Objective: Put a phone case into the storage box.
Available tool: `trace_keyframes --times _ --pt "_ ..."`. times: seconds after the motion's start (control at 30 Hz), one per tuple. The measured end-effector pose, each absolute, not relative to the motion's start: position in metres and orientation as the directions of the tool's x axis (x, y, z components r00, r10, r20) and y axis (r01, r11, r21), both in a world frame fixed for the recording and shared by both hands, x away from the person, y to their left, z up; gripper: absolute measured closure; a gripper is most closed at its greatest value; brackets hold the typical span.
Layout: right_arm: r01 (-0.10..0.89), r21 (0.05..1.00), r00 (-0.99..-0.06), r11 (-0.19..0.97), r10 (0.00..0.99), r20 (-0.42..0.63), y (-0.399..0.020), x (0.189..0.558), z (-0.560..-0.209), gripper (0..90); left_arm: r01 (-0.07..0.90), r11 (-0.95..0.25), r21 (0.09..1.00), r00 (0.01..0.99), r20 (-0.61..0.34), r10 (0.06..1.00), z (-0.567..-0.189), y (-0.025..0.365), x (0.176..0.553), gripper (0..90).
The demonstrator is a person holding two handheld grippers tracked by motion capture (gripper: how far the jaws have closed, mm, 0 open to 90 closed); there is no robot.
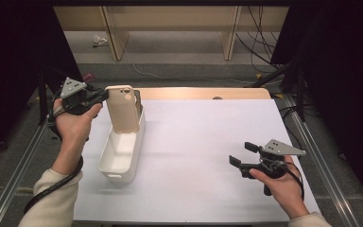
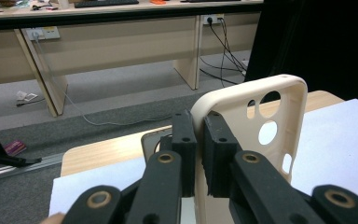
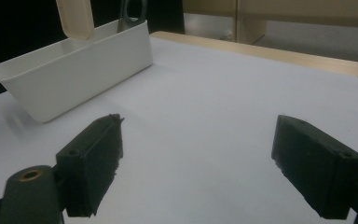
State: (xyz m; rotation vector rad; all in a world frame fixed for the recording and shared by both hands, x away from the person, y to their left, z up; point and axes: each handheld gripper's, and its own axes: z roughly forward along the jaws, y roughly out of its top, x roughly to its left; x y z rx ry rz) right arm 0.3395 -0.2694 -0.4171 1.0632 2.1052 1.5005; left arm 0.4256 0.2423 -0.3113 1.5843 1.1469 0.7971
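1. Black jaws of our left gripper (image 2: pixel 199 154) sit closest to the lens in the left gripper view, clamped on the edge of a cream phone case (image 2: pixel 256 126); the lower part of the case is cut off behind the jaws.
2. From the high view we see that phone case (image 1: pixel 122 108) held upright over the far end of a white bin (image 1: pixel 123 151), with the left gripper (image 1: pixel 100 97) at its side; whether its bottom edge touches the bin we cannot tell.
3. Camera holes in the case are plain in the left gripper view; the high view gives its smooth side.
4. Our right gripper (image 1: pixel 242 154) rests low over the white table sheet (image 1: pixel 198 142), well apart from the bin; jaws wide, nothing between them.
5. Right gripper view: the bin (image 3: pixel 74 70) at upper left; a dark object (image 3: pixel 131 11) standing in it, cut off, hard to identify.
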Motion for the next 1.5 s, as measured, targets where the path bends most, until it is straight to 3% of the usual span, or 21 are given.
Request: trace_keyframes --times 1.5 --pt "0.379 0.911 -0.657 0.159 0.740 0.145 -0.269 0.340 -0.418 17.2 0.334 -0.128 0.934 0.329 0.012 0.944 -0.340 0.248 0.461 83.9"
